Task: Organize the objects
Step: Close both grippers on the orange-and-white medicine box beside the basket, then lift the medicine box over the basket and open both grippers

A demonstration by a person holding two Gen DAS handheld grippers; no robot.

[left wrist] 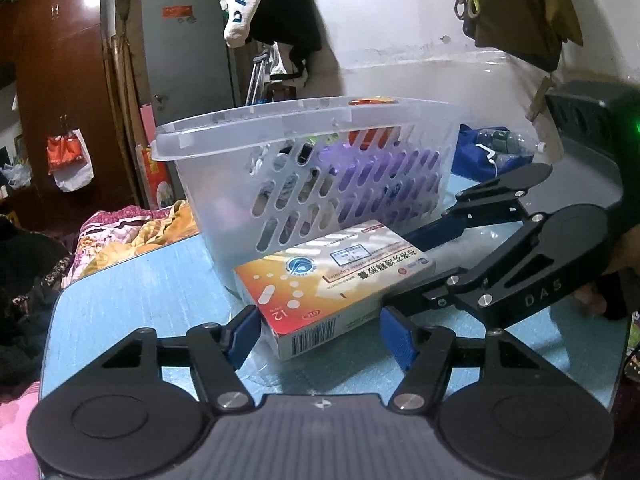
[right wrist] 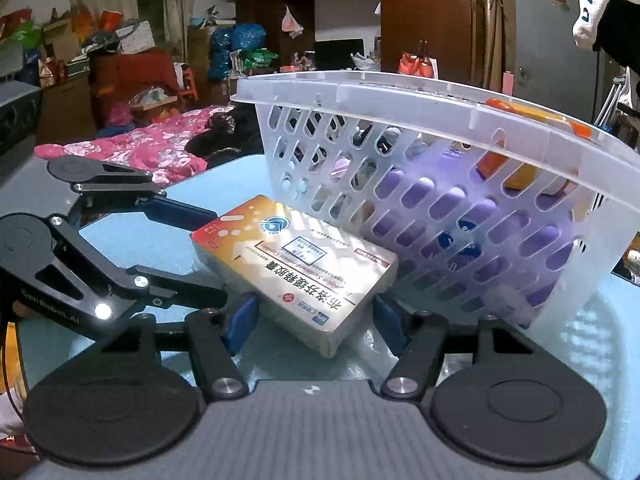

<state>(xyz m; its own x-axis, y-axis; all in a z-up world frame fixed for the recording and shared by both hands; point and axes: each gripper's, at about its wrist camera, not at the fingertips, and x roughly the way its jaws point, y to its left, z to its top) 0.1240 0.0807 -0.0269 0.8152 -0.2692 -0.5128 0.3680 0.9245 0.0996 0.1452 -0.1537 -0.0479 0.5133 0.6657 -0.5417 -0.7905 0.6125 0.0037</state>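
An orange and white medicine box (left wrist: 332,280) lies flat on the light blue table (left wrist: 132,292), against the front of a clear slotted plastic basket (left wrist: 304,168). My left gripper (left wrist: 320,332) is open, its blue pads on either side of the box's near end, not pressing it. My right gripper (right wrist: 312,320) is open around the box's other end (right wrist: 296,268); it also shows in the left wrist view (left wrist: 424,268). The left gripper also shows in the right wrist view (right wrist: 208,256). The basket (right wrist: 440,184) holds purple and orange items.
A bed with flowered bedding (left wrist: 128,236) lies beyond the table's left edge. A blue bag with plastic bottles (left wrist: 496,152) sits behind the basket at right. Clothes hang on the white wall (left wrist: 272,12). A brown wardrobe (left wrist: 60,92) stands at far left.
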